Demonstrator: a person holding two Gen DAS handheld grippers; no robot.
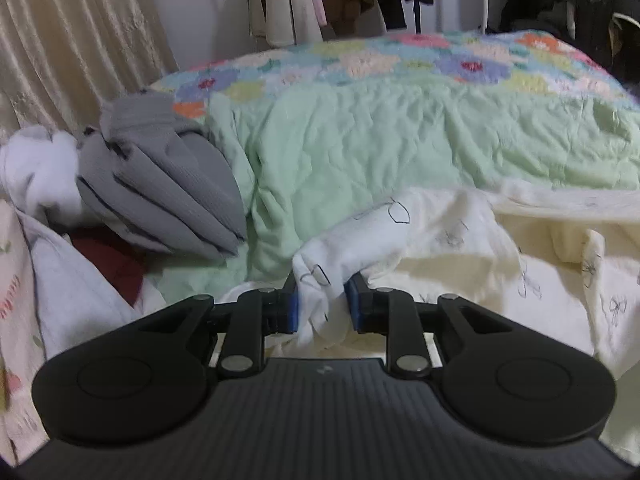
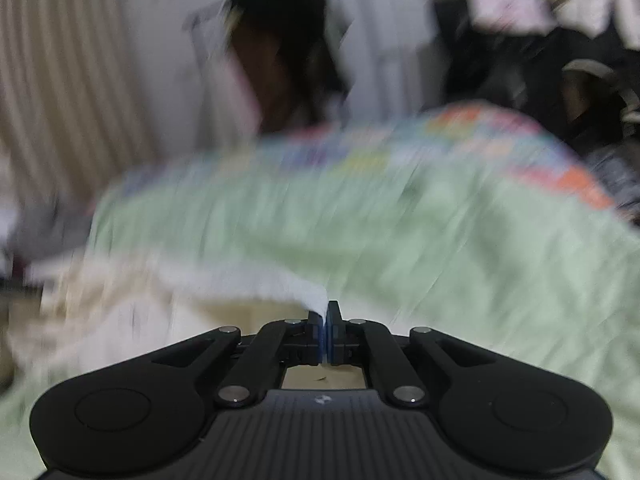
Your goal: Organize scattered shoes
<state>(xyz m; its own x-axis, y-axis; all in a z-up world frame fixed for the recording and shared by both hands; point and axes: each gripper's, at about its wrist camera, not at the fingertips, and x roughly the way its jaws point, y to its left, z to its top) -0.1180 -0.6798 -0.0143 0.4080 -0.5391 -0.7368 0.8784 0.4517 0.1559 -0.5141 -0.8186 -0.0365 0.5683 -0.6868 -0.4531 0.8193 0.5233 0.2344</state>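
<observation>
Both grippers on a white printed cloth at the near edge of the bed; no shoes in either view.

The left gripper [image 1: 322,304] has its blue-padded jaws partly open, a bunched fold of the white fabric with thin black line drawings [image 1: 360,236] between them; whether the pads bite is unclear. The right gripper [image 2: 324,332], in a badly blurred view, is pinched nearly closed on a thin edge of white cloth [image 2: 280,286], likely the same piece. Behind it lie the pale green quilt with a floral patchwork top [image 1: 400,128] and the folded grey ribbed garments [image 1: 168,184] towards the bed's left edge. To do this well, I would close the left jaws fully before lifting, and keep both grips level.
</observation>
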